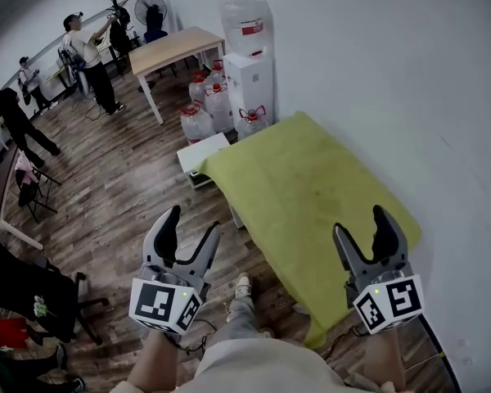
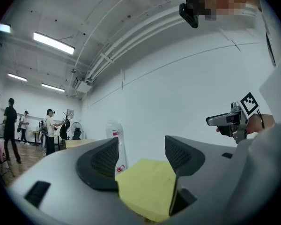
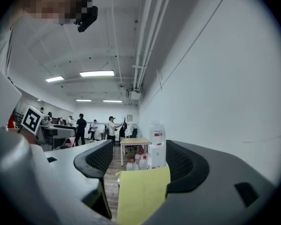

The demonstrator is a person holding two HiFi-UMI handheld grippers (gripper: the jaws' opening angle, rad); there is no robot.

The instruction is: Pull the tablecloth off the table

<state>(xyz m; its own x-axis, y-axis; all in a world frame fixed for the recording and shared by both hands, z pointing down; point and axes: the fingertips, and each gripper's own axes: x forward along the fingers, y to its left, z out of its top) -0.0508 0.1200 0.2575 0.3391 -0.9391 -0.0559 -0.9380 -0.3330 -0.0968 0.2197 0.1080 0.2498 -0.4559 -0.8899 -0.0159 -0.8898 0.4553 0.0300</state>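
Closest to the head camera, at 6 o'clock, is the person's leg (image 1: 239, 322). Just above it both tools are held out, the left gripper (image 1: 193, 221) at 7 o'clock and the right gripper (image 1: 361, 223) at 5 o'clock, each with its jaws spread wide and nothing between them. The yellow-green tablecloth (image 1: 303, 178) covers the table from the centre toward 4 o'clock, beside the white wall, and its edges hang down. The right gripper hovers over the near corner of it and the left one over the floor just beside it, probably so that both can take the near hem together. The square markers on the cubes (image 1: 165, 305) show patterns, not letters. In the left gripper view the jaws stand apart and frame the cloth, which lies well beyond them, untouched. In the right gripper view the jaws are likewise apart, with the cloth seen through the gap at 6 o'clock and a water dispenser (image 3: 157, 153) behind it; the red label on its bottle is too small to read.
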